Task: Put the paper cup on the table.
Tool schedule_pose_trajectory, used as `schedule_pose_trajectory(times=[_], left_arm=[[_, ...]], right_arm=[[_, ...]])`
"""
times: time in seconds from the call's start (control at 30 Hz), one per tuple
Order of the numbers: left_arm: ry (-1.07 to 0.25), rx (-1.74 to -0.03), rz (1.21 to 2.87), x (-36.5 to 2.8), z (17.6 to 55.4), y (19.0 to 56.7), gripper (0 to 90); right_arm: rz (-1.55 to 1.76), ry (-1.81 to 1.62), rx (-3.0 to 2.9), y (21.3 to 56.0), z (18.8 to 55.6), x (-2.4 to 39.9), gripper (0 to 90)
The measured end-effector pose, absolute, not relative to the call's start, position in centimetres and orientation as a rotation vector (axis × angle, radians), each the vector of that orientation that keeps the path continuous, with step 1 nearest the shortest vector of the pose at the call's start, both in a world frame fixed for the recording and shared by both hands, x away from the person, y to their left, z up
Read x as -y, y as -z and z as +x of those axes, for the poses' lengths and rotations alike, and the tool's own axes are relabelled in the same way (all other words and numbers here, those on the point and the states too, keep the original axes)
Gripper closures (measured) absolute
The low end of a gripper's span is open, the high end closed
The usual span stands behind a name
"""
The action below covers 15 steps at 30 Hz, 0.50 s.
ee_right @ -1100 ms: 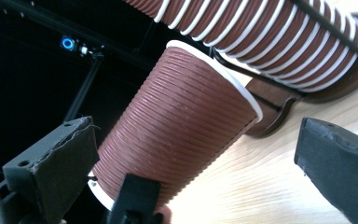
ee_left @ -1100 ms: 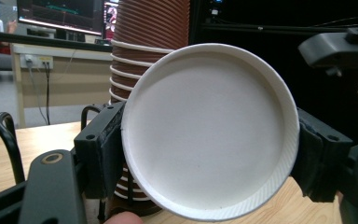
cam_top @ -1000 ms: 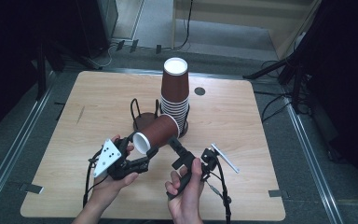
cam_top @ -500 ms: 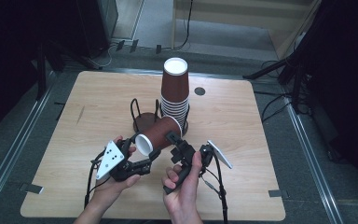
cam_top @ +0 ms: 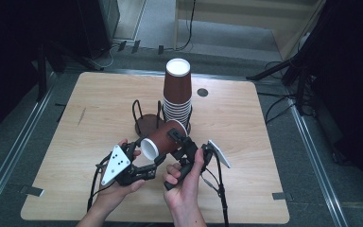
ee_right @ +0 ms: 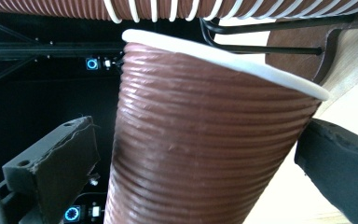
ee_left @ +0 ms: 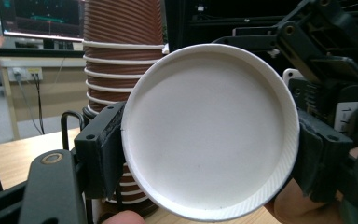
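Observation:
A brown ribbed paper cup (cam_top: 164, 138) lies on its side above the table. Its white base (ee_left: 209, 126) faces my left gripper (cam_top: 151, 158), which is shut on it, one pad on each side of the base. My right gripper (cam_top: 177, 141) reaches in from the right. In the right gripper view its jaws stand open around the cup's wall (ee_right: 200, 154), with a thin gap on each side. A tall stack of upturned cups (cam_top: 177, 97) stands in a wire holder just behind.
An empty wire holder with a round wooden base (cam_top: 145, 124) stands left of the stack. The wooden table (cam_top: 255, 156) has a small round grommet (cam_top: 202, 92) at the back right. Cables trail from both grippers toward the front edge.
My right gripper has moved left and away from the person until its jaws stand around the cup. The left gripper and the cup have kept still.

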<state>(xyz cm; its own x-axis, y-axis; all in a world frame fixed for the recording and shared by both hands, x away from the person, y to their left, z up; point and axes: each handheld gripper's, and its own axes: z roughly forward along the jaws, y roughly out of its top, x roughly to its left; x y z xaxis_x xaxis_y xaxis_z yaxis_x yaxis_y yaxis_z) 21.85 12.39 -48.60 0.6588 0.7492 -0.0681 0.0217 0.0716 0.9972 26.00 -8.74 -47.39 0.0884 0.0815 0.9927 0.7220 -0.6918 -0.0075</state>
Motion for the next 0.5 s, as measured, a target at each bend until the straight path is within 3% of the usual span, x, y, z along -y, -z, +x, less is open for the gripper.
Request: schedule_pose_trajectory(times=[0.5], left_arm=[[-0.629, -0.668, 1.417, -12.23, 21.74, 48.64, 24.0]], right_arm=[[-1.829, 1.631, 0.772, 47.75, 26.76, 8.41, 0.0]])
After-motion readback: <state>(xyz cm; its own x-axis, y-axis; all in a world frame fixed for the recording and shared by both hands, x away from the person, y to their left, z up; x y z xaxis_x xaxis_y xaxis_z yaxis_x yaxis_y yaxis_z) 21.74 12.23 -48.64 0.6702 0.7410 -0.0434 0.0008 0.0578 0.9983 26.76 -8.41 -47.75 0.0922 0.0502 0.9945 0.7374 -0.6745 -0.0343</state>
